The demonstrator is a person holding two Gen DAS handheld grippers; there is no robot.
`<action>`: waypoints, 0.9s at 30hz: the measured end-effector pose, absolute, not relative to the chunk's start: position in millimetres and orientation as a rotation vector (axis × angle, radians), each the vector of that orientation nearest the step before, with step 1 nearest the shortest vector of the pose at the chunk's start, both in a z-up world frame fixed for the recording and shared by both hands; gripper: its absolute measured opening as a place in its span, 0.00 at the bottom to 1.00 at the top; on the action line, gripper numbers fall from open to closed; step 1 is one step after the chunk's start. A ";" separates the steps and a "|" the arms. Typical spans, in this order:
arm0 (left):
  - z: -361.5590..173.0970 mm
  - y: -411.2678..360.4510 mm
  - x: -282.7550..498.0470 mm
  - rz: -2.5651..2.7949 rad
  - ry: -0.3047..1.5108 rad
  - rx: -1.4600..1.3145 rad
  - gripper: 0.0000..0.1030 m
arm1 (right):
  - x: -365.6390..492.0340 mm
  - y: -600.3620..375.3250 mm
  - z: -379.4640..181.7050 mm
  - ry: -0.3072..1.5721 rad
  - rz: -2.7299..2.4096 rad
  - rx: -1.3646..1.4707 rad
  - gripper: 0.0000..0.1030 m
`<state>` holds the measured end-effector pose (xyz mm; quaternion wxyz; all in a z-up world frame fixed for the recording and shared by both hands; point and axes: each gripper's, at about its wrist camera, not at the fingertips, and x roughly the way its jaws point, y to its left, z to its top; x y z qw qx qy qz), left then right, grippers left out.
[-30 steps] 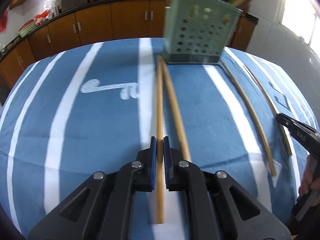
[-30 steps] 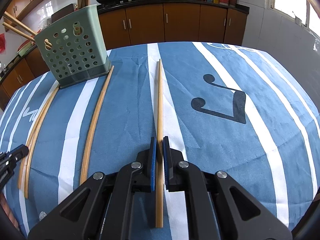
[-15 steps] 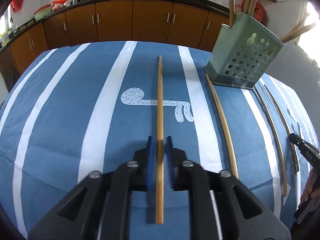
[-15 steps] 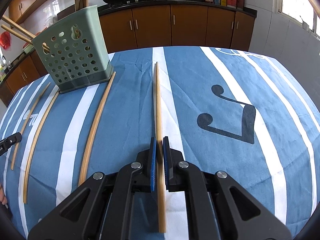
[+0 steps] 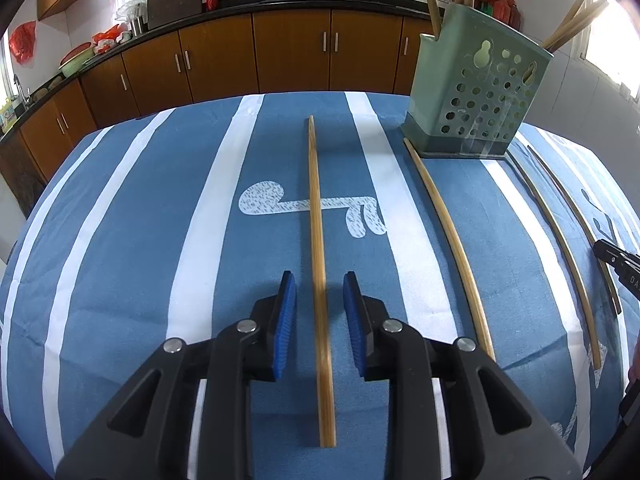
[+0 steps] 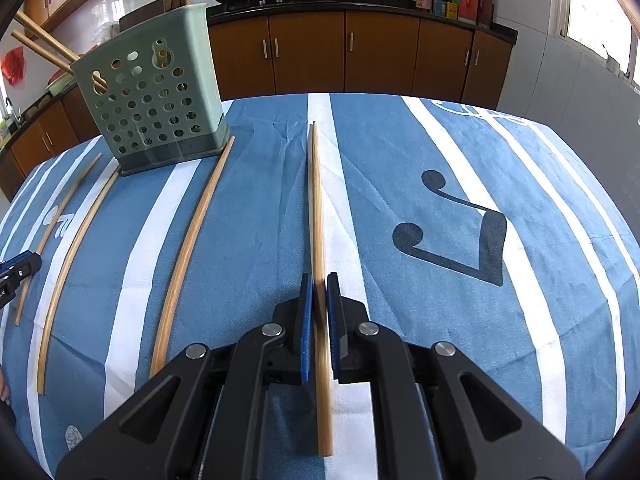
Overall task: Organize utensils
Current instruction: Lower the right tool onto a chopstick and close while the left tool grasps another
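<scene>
A bamboo chopstick [image 5: 316, 208] lies lengthwise on the blue striped cloth, between the jaws of my left gripper [image 5: 319, 280]. Those jaws are opening, and neither blue pad touches the stick. My right gripper [image 6: 319, 280] is shut on another chopstick [image 6: 316, 200], which points away over a white stripe. The green perforated holder [image 5: 476, 92] stands at the far right in the left wrist view and at the far left [image 6: 156, 104] in the right wrist view. Several chopsticks stick up out of it.
Loose chopsticks [image 5: 448, 232] [image 6: 192, 236] lie on the cloth between the two grippers, near the holder's base. The right gripper's tip [image 5: 616, 264] shows at the left view's edge, and the left gripper's tip [image 6: 16, 268] at the right view's edge. Brown cabinets [image 6: 380, 52] stand behind the table.
My left gripper swung left, away from the holder, with its chopstick, then its jaws parted and let the stick go. The right gripper stayed shut on its chopstick and barely moved.
</scene>
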<state>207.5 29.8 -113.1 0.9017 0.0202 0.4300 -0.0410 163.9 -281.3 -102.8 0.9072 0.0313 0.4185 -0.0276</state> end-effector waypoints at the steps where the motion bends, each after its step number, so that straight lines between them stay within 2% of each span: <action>1: -113.3 29.2 207.8 -0.084 0.890 0.045 0.31 | 163.8 -281.5 -102.8 0.864 -0.057 0.066 0.08; 5: -114.2 31.3 209.1 -0.055 0.895 0.041 0.43 | 163.6 -281.3 -102.8 0.864 -0.059 0.062 0.09; 27: -113.8 32.7 209.2 -0.064 0.894 0.025 0.43 | 163.4 -284.2 -102.5 0.864 -0.053 0.078 0.09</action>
